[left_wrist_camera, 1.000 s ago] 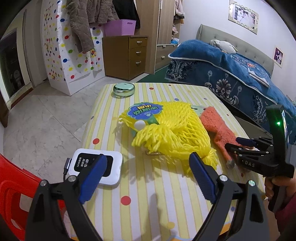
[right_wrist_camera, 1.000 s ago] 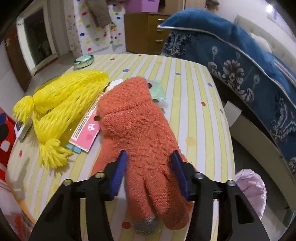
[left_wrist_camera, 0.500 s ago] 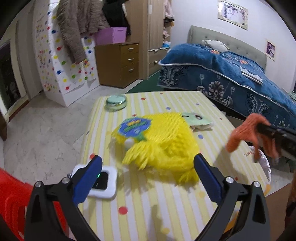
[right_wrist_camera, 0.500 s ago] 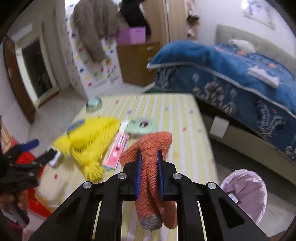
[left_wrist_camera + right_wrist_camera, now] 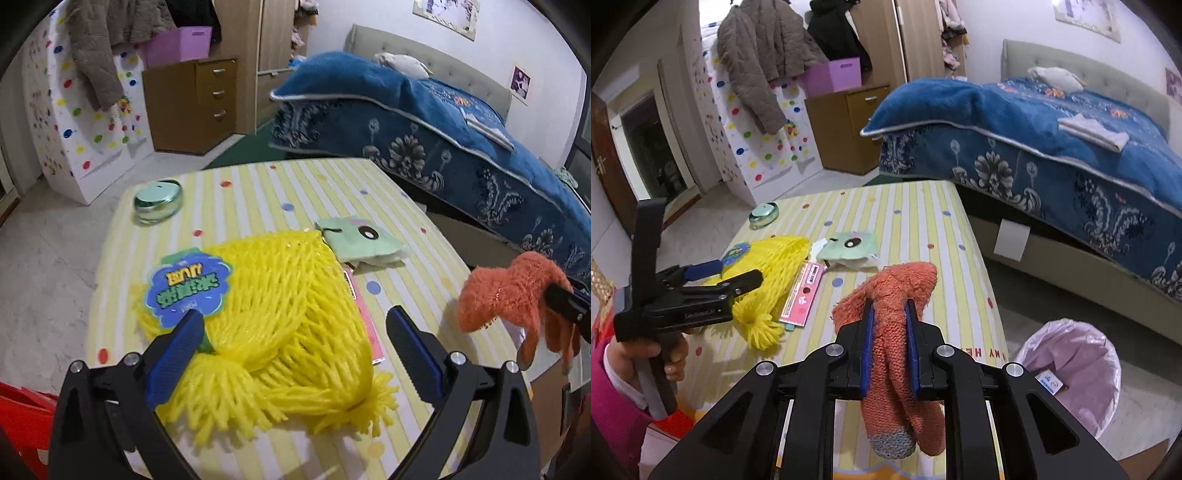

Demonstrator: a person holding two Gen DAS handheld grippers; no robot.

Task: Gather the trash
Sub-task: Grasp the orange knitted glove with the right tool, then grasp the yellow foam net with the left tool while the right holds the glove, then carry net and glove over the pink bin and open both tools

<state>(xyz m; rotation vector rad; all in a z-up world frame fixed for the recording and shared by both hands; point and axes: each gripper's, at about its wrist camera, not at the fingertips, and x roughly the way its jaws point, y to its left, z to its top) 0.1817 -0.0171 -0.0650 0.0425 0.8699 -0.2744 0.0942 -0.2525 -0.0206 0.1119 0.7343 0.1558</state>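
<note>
My right gripper [image 5: 889, 314] is shut on an orange knit glove [image 5: 897, 325] and holds it in the air above the table's near right corner; the glove also shows in the left wrist view [image 5: 517, 295]. My left gripper [image 5: 291, 332] is open and empty, low over a yellow foam fruit net [image 5: 280, 317] with a blue label; the net also shows in the right wrist view [image 5: 764, 266]. A pink card [image 5: 805, 295] lies beside the net. A green tissue pack [image 5: 358, 240] lies behind it. A bin with a pink liner [image 5: 1071, 369] stands on the floor right of the table.
The yellow striped table [image 5: 295, 192] carries a round green tin [image 5: 158, 201] at its far left corner. A blue bed [image 5: 1052, 147] stands to the right. A wooden drawer chest [image 5: 195, 103] and a dotted white cabinet [image 5: 85, 129] stand behind. A red chair [image 5: 22, 417] is near left.
My right gripper closed on the orange glove and lifted it off the table toward the right. My left gripper moved forward over the yellow net; the white device has left its view.
</note>
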